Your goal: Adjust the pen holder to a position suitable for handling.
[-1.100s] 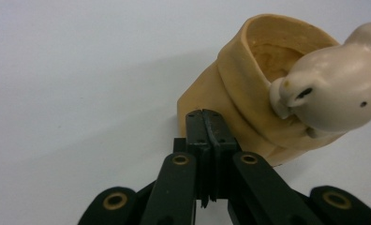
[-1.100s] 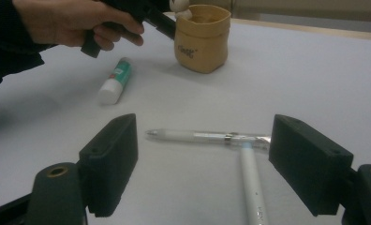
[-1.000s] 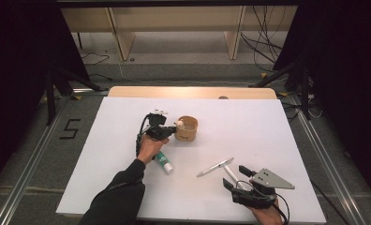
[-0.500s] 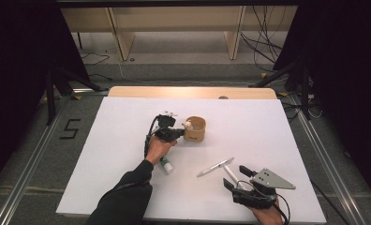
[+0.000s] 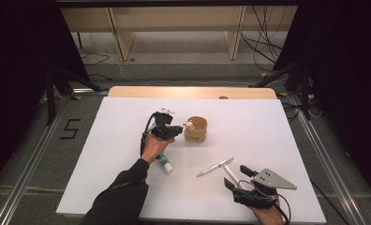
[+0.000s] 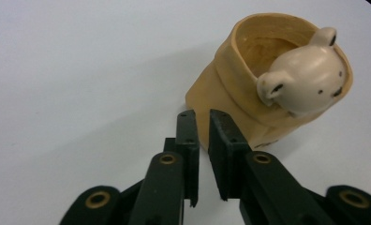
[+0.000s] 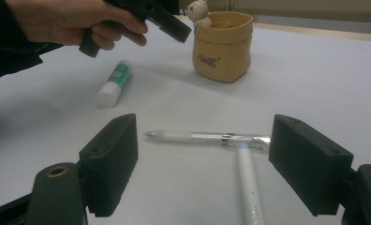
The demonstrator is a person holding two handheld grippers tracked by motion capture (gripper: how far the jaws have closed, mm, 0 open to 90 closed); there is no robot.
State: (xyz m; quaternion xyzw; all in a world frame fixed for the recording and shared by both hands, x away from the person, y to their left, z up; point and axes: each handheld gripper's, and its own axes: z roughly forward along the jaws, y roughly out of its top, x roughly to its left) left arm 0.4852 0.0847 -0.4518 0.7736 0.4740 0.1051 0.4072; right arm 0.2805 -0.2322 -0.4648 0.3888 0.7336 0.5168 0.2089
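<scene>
You are holding your left gripper (image 5: 176,130) just beside the tan bear-faced cup (image 5: 196,129), which is standing upright near the middle of the white table (image 5: 277,126). In the left gripper view its jaws are sitting almost together, only a thin slit between them, with nothing in it, and their tips are pointing at the cup's near wall (image 6: 230,89); whether they are touching it I cannot quite tell from this angle.

Your right gripper (image 7: 207,159) is resting low at the near edge with its jaws spread wide, framing two white pens (image 7: 207,137) that are lying crossed right in front of it. A glue stick (image 5: 165,164) is lying beside your left hand.

My reading is that you are steadying the cup while the pens are waiting to be loaded. The next move is asking you to slide the right jaws around one pen's barrel, close squarely, and lift it clear of the other without rolling either.
</scene>
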